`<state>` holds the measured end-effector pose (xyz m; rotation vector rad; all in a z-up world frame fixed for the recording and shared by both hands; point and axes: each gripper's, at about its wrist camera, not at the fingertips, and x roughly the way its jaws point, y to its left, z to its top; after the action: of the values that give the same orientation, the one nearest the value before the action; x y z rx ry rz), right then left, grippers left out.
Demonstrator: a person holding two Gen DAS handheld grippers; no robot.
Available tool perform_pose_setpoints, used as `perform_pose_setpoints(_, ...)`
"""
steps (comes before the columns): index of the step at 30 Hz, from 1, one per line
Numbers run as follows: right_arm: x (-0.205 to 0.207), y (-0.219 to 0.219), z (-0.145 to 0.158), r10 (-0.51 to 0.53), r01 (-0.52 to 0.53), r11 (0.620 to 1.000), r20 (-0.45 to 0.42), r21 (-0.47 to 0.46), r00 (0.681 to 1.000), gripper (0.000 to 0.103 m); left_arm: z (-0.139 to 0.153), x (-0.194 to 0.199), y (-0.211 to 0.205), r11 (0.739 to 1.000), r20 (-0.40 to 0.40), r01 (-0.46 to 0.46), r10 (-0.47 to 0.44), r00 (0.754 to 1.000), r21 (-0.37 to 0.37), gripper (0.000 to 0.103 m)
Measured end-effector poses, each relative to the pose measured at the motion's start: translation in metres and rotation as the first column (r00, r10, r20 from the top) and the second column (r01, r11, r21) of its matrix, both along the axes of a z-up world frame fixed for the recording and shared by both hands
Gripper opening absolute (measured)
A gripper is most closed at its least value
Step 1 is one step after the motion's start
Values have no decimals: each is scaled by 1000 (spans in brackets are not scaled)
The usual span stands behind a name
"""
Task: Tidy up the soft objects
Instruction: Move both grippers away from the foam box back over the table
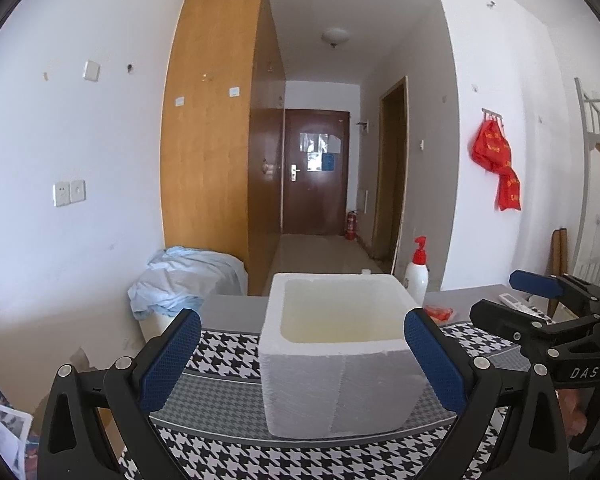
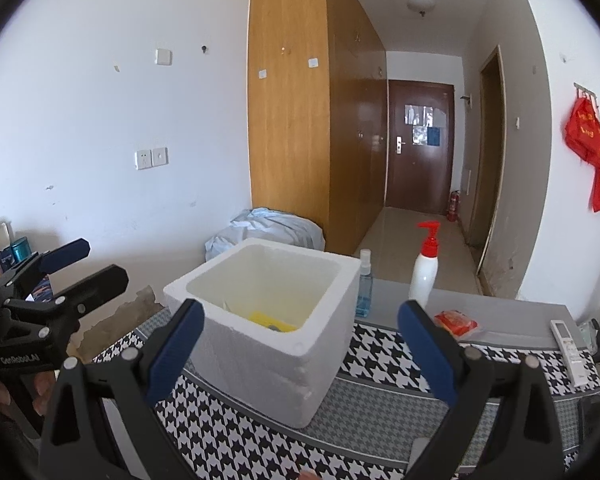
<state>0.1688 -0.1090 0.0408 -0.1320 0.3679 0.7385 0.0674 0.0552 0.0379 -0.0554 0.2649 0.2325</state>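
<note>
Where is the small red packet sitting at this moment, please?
In the right wrist view, the red packet lies on the table right of the foam box, just beyond the white pump bottle.

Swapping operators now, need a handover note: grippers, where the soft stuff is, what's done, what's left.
Left gripper: open, empty, lined up on the foam box.
Right gripper: open, empty, facing the same box from its right.
Foam box stands on the houndstooth cloth; a yellow item already lies inside, kind unclear.
Red packet lies on the table right of the box, untouched.
Pump bottle and spray bottle stand behind the box.
Left, probably: red packet into the box.
</note>
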Motion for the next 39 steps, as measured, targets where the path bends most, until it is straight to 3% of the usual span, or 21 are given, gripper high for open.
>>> perform_pose_setpoints(16, -11, -21, -5, -13, 13, 1000, 9, 8, 1000, 99, -7, -7, -10, 998, 3, 59, -59, 998, -28, 102)
perform_pose_setpoints(39, -23, -38, -28, -31, 31, 999, -16, 14, 999, 99, -26, -12, -23, 996, 12, 91, -91, 996, -2, 102)
